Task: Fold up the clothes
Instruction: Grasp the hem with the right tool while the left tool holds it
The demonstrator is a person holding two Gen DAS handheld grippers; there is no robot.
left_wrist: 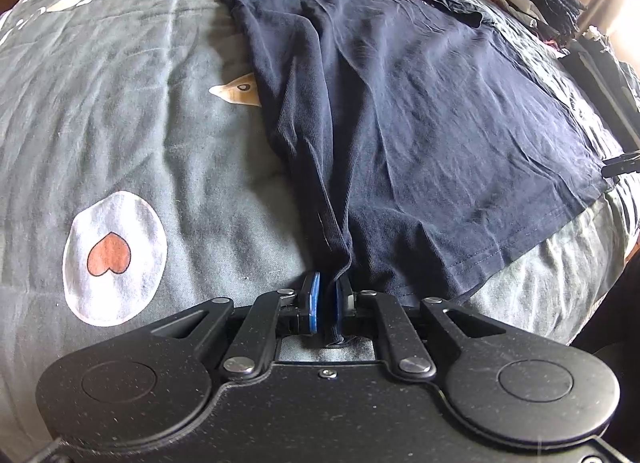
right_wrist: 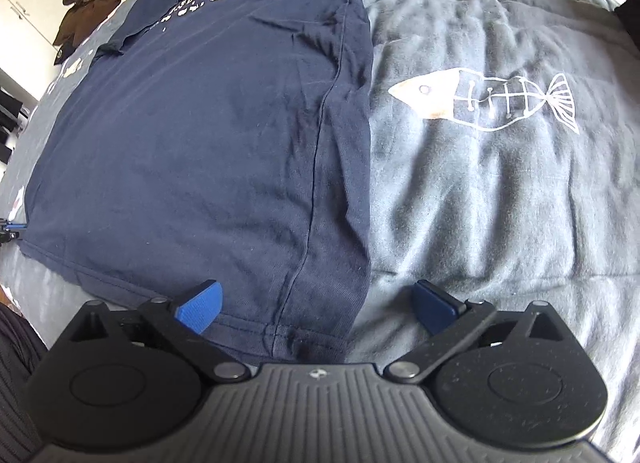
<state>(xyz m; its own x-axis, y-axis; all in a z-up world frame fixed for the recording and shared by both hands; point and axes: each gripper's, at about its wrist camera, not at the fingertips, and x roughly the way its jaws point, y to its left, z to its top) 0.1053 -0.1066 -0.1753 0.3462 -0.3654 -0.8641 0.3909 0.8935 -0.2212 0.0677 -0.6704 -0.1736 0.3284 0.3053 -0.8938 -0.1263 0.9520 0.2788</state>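
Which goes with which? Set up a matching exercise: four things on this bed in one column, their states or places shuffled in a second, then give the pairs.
1. left gripper
2. right gripper
3. navy T-shirt
4. fish-skeleton print

A. lies spread flat on the bedspread
B. open, straddling the shirt's hem corner
C. on the bedspread beside the shirt
D. shut on a bunched hem corner

Pairs: 1-D, 2-B, 3-A, 4-C
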